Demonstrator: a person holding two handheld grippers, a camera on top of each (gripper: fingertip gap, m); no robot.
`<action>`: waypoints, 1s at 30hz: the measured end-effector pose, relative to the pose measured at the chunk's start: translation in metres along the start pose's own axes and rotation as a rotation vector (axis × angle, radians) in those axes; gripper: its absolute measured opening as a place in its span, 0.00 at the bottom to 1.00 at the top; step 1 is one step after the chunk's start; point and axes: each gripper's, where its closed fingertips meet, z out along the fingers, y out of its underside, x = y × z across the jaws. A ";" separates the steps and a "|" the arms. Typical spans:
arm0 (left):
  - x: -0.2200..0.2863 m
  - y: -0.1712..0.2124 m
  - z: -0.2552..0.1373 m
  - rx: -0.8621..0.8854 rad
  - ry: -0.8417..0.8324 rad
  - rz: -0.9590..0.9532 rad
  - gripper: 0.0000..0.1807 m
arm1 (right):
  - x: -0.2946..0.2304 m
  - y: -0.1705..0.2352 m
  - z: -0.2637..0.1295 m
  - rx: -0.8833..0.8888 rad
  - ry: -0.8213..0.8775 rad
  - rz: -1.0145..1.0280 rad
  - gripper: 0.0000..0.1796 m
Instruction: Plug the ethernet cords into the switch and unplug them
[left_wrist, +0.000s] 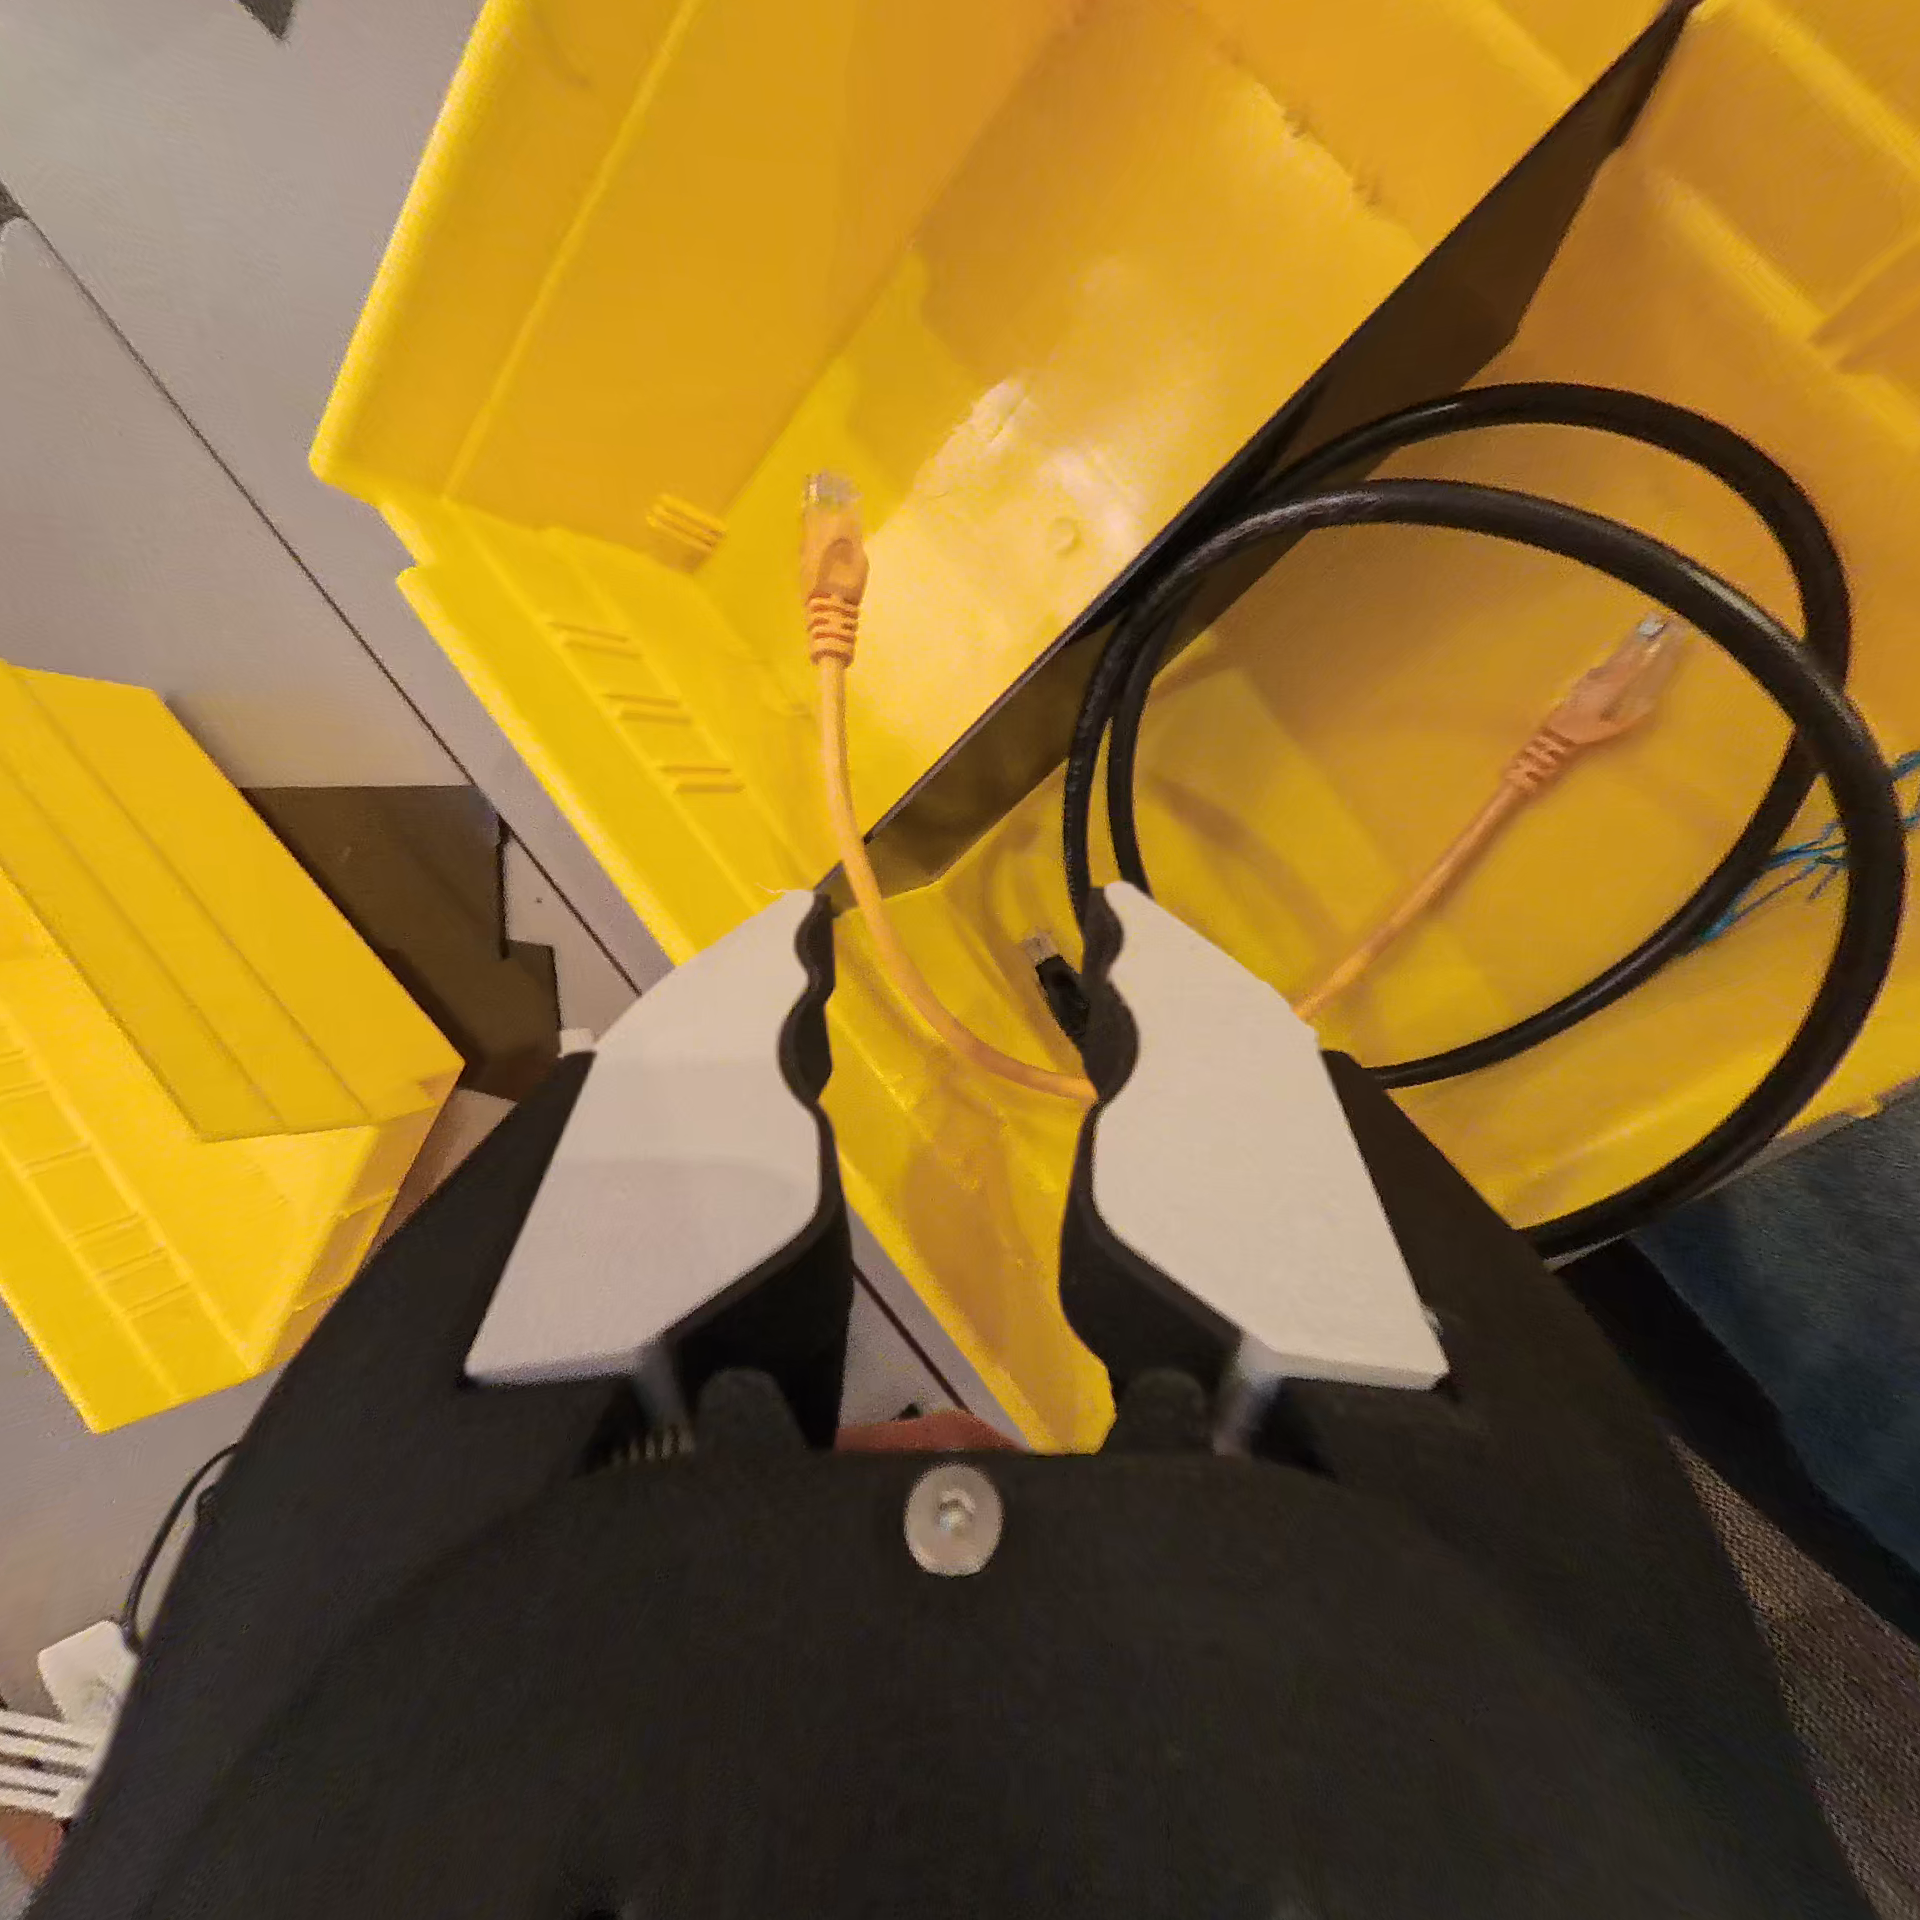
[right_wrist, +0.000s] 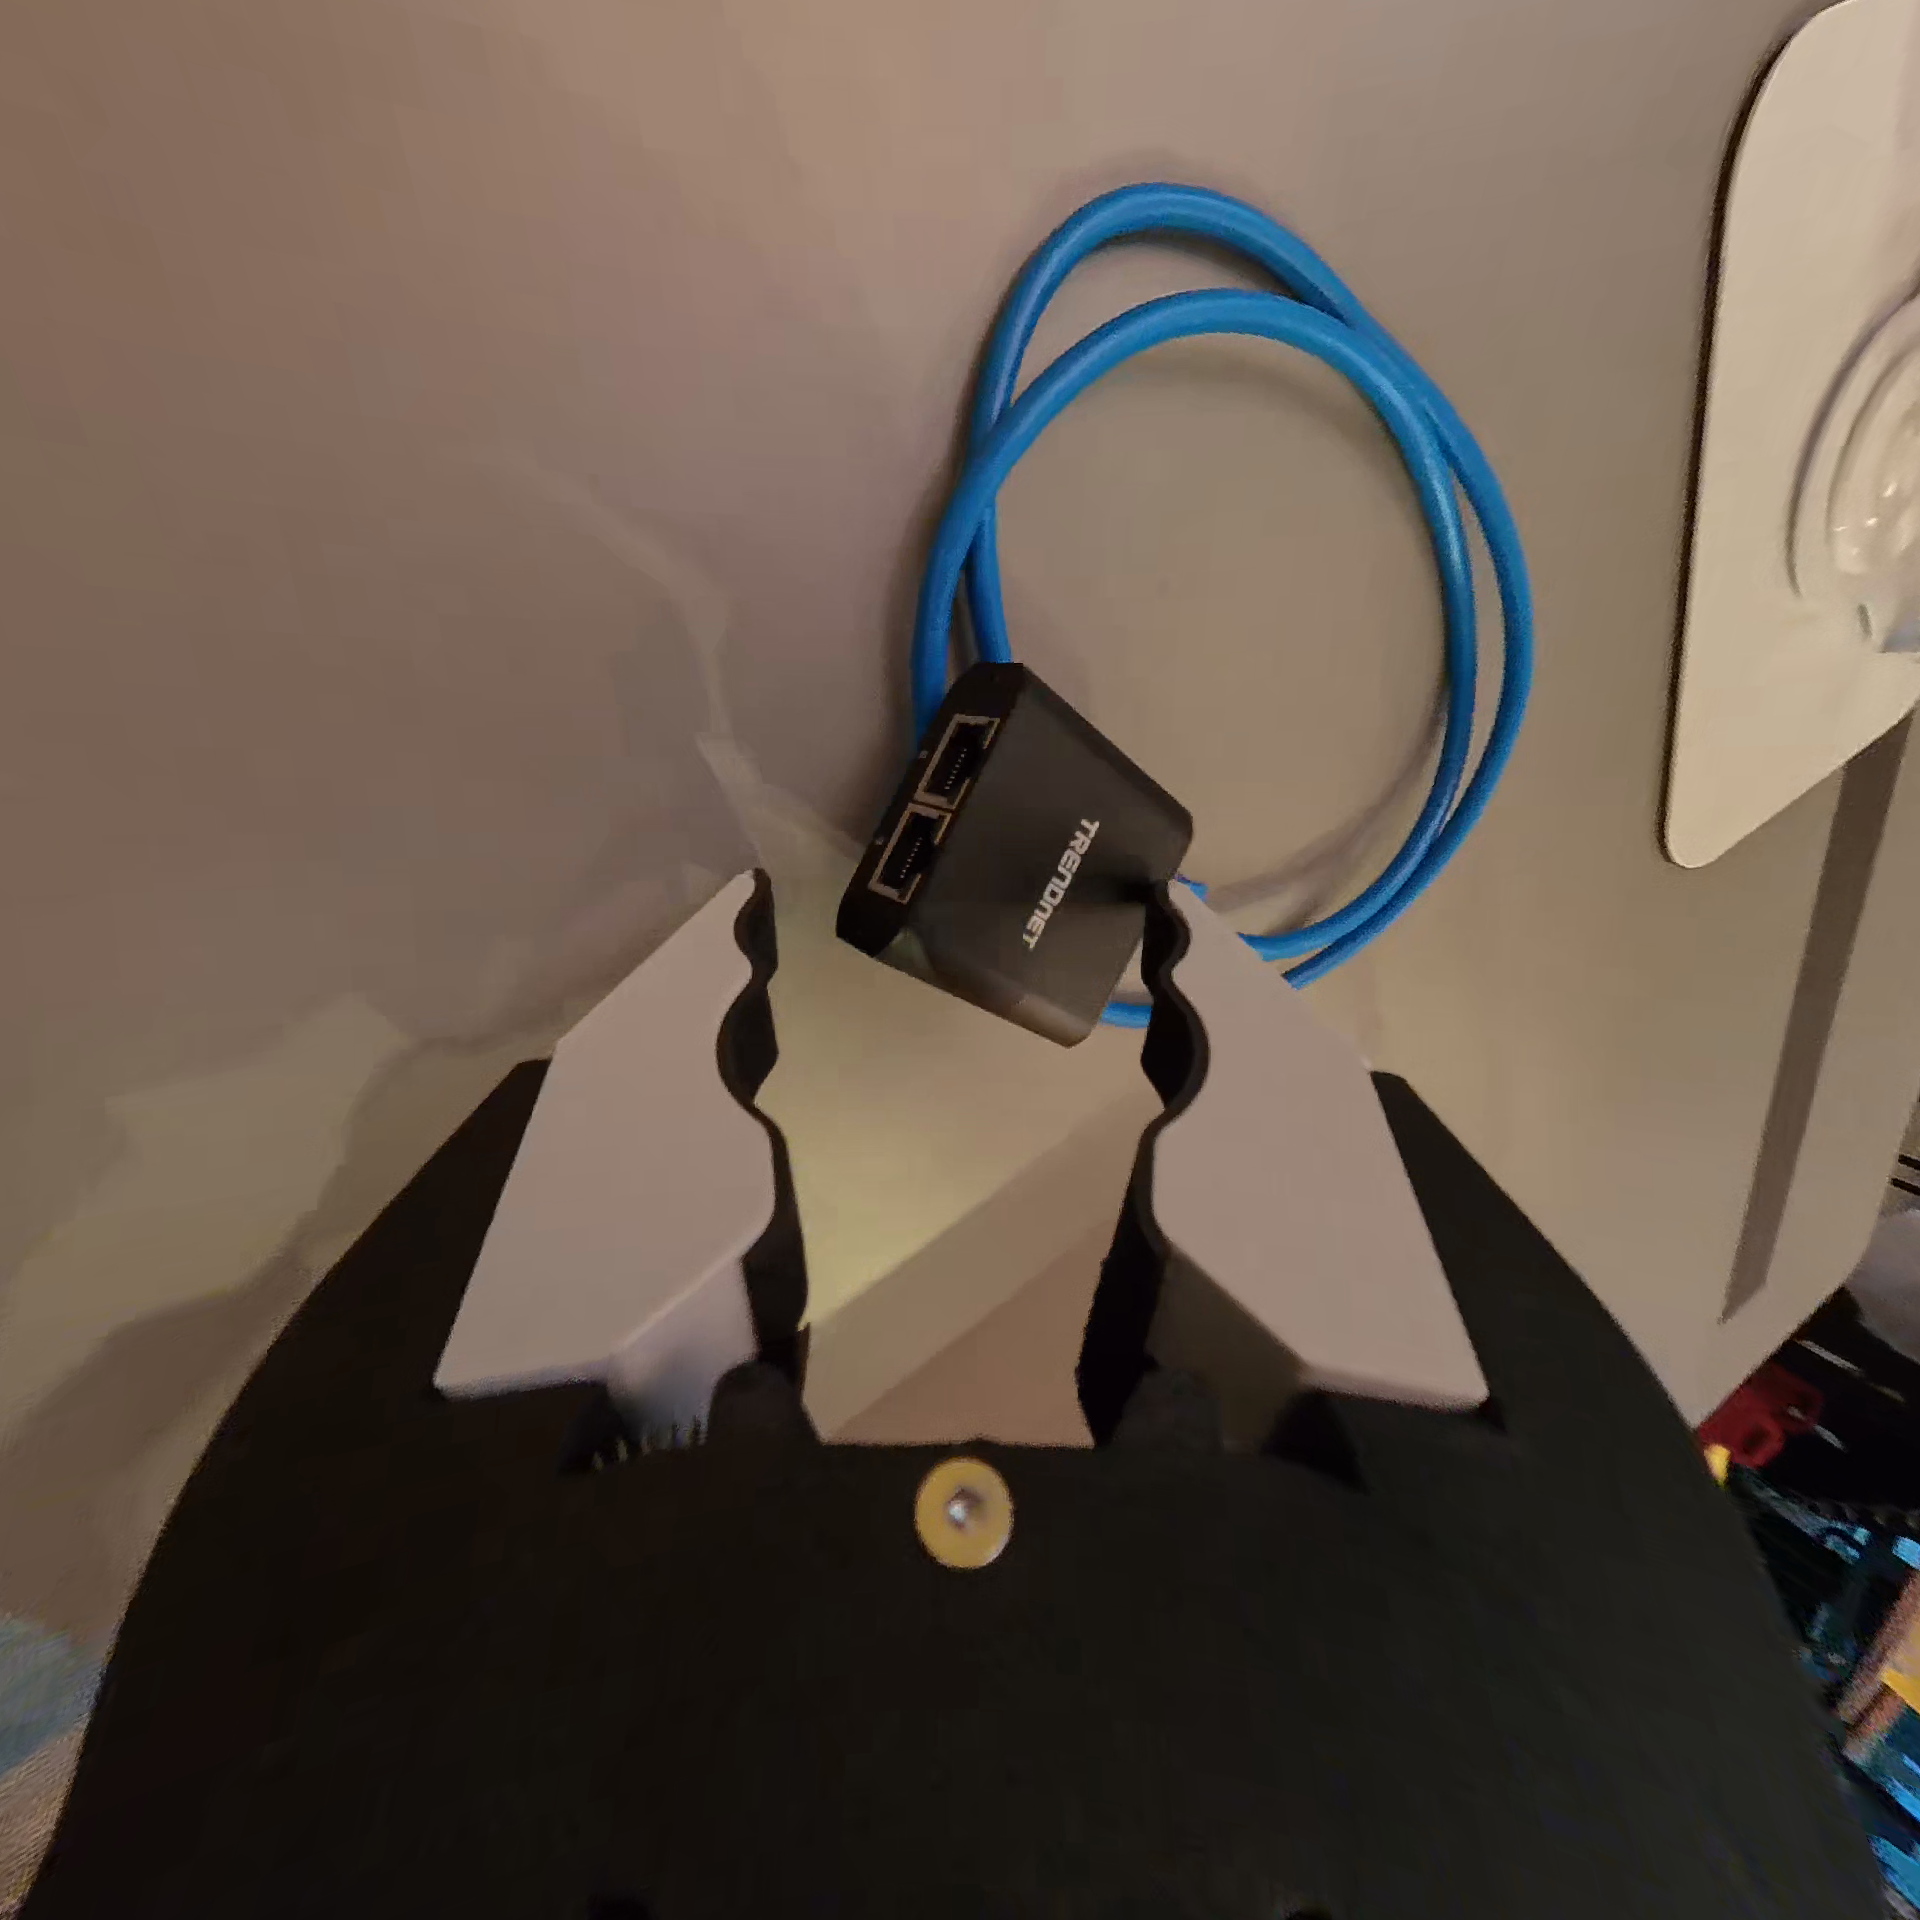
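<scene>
Hovering over cords and switch, both grippers spread and holding nothing.

In the left wrist view the left gripper (left_wrist: 961, 914) gapes above a yellow bin (left_wrist: 1039, 312); an orange ethernet cord (left_wrist: 847, 769) curves between its fingers, one plug at upper centre, the other at right inside a coiled black cable (left_wrist: 1766, 665); in the right wrist view the right gripper (right_wrist: 961, 894) stands wide — the black switch (right_wrist: 1018, 862) sits mid-frame by its right fingertip, two ports empty, a blue ethernet cord (right_wrist: 1475, 540) looped behind on a pale surface (right_wrist: 416, 416).

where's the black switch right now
In the right wrist view, the black switch lies on the pale surface just ahead of the open right gripper, overlapping the coiled blue cable.
</scene>
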 end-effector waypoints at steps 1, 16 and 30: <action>-0.003 0.001 0.000 -0.008 -0.004 -0.002 0.25 | -0.002 0.000 -0.001 0.007 -0.015 0.006 0.40; -0.022 0.010 0.029 -0.135 -0.055 0.022 0.03 | -0.010 -0.011 -0.027 0.148 -0.129 0.069 0.42; -0.047 -0.011 -0.018 0.036 -0.218 0.026 0.03 | 0.017 -0.014 -0.053 0.276 -0.090 0.108 0.39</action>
